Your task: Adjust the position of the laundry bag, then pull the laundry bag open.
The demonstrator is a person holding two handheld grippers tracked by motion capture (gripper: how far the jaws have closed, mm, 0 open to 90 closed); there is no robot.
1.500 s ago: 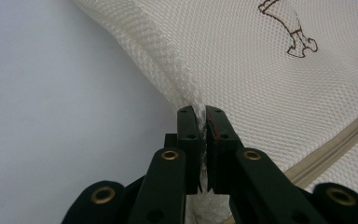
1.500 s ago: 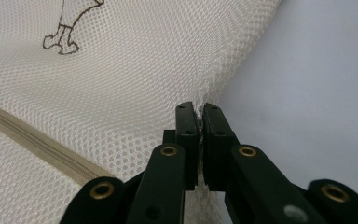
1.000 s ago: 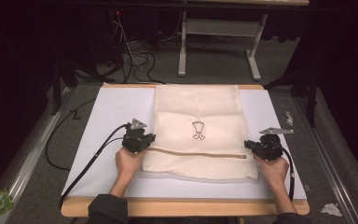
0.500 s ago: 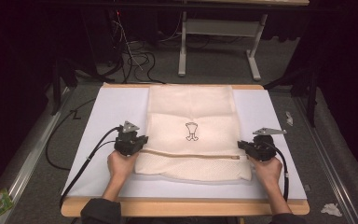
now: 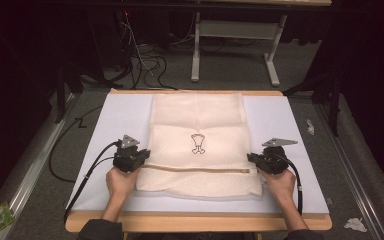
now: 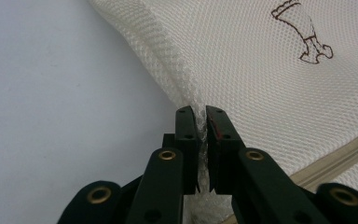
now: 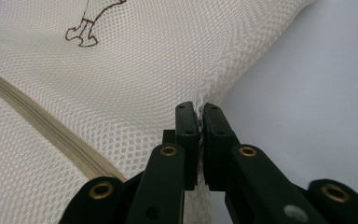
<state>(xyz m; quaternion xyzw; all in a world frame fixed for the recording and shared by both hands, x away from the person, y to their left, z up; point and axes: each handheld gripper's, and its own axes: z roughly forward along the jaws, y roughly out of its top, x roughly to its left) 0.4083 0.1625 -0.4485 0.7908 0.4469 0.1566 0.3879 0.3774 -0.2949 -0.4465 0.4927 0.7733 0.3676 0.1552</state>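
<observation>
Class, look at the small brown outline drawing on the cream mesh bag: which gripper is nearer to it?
Left. The left gripper clamps the cream mesh bag's edge nearer the brown outline drawing; the right gripper clamps the opposite edge.

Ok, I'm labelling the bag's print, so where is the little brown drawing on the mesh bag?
In the high view the brown drawing sits mid-bag on the mesh bag, just beyond the zipper, between the left gripper and right gripper.

We're looking at a cream mesh bag (image 6: 270, 88), open-weave netting that looks slightly rough, with a smoother woven tan zipper tape (image 7: 51, 130) and a brown stitched-looking emblem (image 5: 198, 144). The sheet (image 6: 51, 116) at the left of the left gripper view is matt pale, faintly grainy. The left gripper (image 6: 201, 122) has matt black plastic-looking jaws with shiny brass-coloured rivets. The table edge (image 5: 195, 222) looks like wood.
</observation>
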